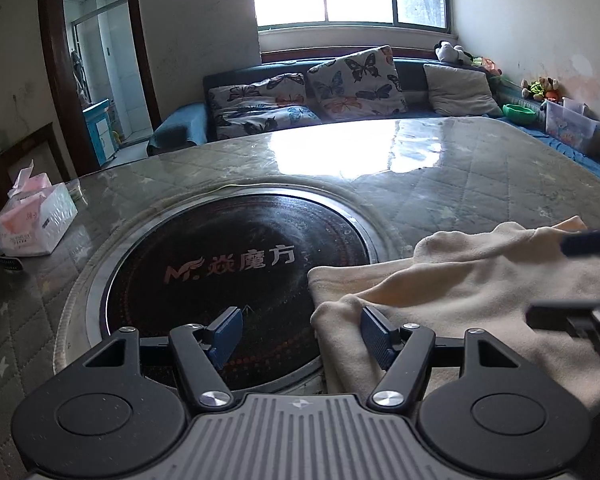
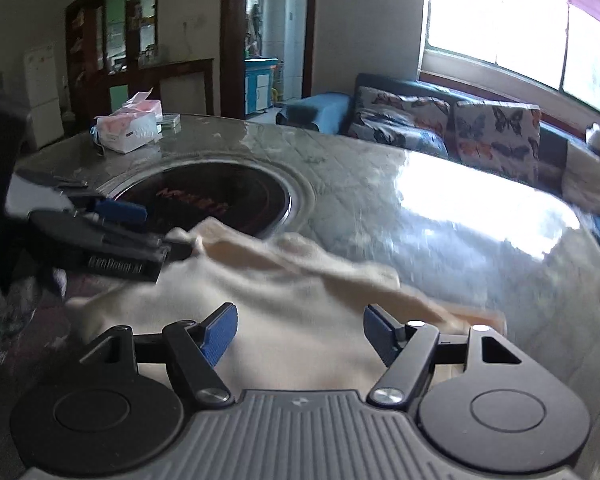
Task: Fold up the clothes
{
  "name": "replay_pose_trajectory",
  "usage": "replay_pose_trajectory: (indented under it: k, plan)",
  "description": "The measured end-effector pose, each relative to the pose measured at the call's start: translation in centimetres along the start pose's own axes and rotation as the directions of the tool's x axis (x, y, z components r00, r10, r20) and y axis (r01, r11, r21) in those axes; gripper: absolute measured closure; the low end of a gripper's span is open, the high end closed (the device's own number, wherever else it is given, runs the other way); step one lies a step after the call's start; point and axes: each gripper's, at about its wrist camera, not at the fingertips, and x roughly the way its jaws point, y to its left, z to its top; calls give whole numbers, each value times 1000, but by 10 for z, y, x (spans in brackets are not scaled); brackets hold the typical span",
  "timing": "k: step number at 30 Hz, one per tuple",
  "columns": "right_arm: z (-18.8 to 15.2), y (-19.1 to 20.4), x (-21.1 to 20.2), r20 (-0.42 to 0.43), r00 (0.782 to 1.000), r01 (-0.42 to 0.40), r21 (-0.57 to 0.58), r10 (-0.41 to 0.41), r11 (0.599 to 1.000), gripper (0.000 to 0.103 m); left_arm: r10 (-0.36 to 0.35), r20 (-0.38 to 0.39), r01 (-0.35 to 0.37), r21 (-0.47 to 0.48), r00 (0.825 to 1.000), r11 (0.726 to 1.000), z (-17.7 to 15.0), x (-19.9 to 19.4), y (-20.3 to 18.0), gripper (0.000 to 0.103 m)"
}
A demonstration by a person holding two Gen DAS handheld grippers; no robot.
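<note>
At the far left of the table [image 1: 480,168], a tissue box [image 1: 34,220] is sitting well clear of your work. Next to it, the dark round cooktop [image 1: 236,264] set into the table is lying partly under the cream garment's [image 1: 472,288] left edge.

You are holding your left gripper [image 1: 302,330] with its jaws standing apart and nothing between the pads; its right pad is hovering over the garment's rolled near-left corner, its left pad over the cooktop. Whether that pad is touching the cloth I cannot tell.

Moving right, the garment is lying rumpled across the table's near side, with a fold ridge running over its middle. Your right gripper [image 2: 300,334] is also standing spread and empty, poised above the cloth's near edge.

You appear to be at the approach step, lining up both claws for a grasp. The next move calls for lowering each claw until one pad slips under the cloth edge, closing on a single layer, then lifting both corners evenly so the fabric is not dragging across the cooktop.
</note>
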Motion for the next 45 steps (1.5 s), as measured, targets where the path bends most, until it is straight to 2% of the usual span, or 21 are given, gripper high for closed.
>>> replay_pose_trajectory:
  k: [9, 13, 17, 21, 25, 31, 33, 38, 45]
  plan:
    - [36, 5, 53, -57, 998, -11, -88, 6, 996, 29, -16, -3, 16, -29, 1000, 999, -1, 1, 4, 34]
    - [42, 9, 73, -83, 996, 9, -102, -18, 995, 21, -25, -3, 25, -39, 1000, 999, -3, 1, 7, 34]
    - [41, 5, 85, -93, 995, 25, -54, -30, 998, 11, -27, -4, 27, -47, 1000, 999, -4, 2, 8, 33]
    - [41, -4, 78, -58, 998, 18, 1, -18, 1000, 11, -30, -5, 30, -52, 1000, 998, -4, 2, 10, 31]
    - [43, -6, 80, -69, 995, 76, -26, -77, 997, 11, -32, -4, 31, -54, 999, 998, -4, 2, 10, 30]
    - [46, -11, 84, -76, 993, 92, -17, -93, 996, 10, -28, -7, 27, -56, 1000, 998, -3, 3, 11, 28]
    - [46, -8, 77, -55, 994, 92, -33, -94, 995, 9, -27, -8, 27, -57, 1000, 998, -3, 3, 11, 28]
    - [42, 0, 49, 0, 998, 68, -58, -68, 996, 0, -20, -7, 19, -49, 1000, 999, -3, 2, 9, 28]
    - [17, 25, 19, 19, 998, 56, -114, -55, 992, 0, 1, -3, -1, -36, 1000, 999, -4, 0, 6, 28]
